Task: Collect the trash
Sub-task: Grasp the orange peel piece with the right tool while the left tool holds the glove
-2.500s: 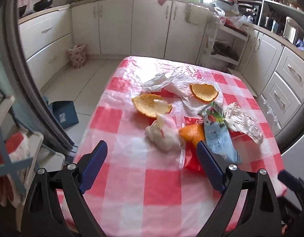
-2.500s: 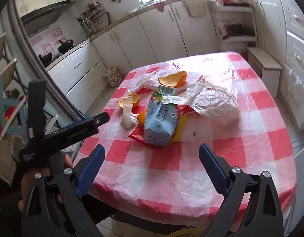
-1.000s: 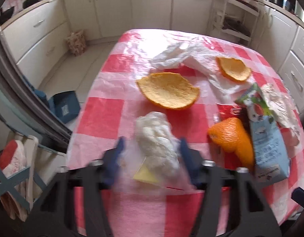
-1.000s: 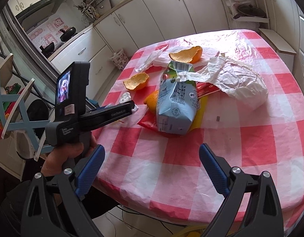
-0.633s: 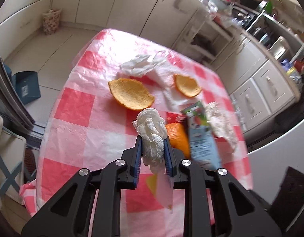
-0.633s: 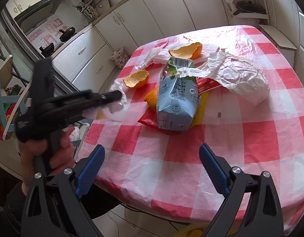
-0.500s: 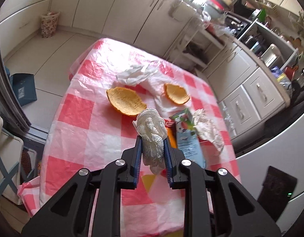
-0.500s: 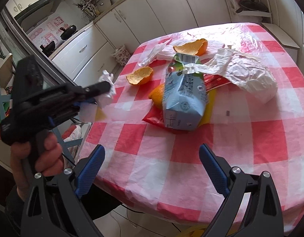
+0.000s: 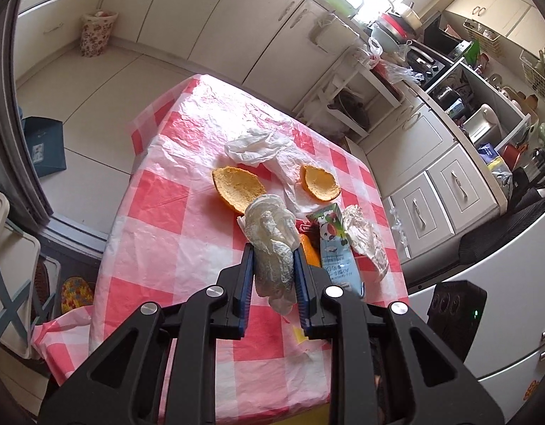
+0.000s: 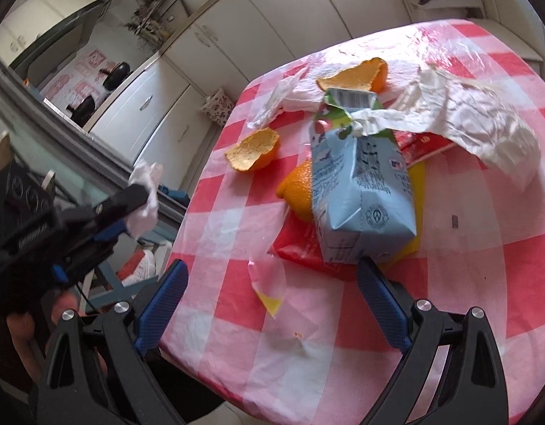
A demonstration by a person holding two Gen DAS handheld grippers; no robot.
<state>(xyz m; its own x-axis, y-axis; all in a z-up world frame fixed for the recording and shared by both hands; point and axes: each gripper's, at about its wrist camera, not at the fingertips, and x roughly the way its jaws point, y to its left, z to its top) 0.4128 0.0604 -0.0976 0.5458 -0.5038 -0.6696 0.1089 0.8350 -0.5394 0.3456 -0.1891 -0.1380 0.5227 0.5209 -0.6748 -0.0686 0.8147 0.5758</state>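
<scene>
White crumpled plastic wad (image 9: 272,244): soft, feather-light, pinched mid-body in your left gripper (image 9: 272,265), clear of the red-checked table (image 9: 159,248). Pale-blue drink carton (image 10: 357,191), at twelve o'clock from your spread, empty right gripper (image 10: 272,283), looks stiffer; take its flat sides.

On the table (image 9: 159,248) — 3 orange peels (image 9: 237,187), 1 blue carton (image 10: 361,194), 1 red wrapper (image 10: 300,248), 2 crumpled white papers (image 10: 485,120) — plus 1 white wad (image 9: 272,248) at 6 o'clock, lifted.

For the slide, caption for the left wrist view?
Left tongs shut on a crumpled white tissue, lifted above the checkered tablecloth littered with orange peels.
</scene>
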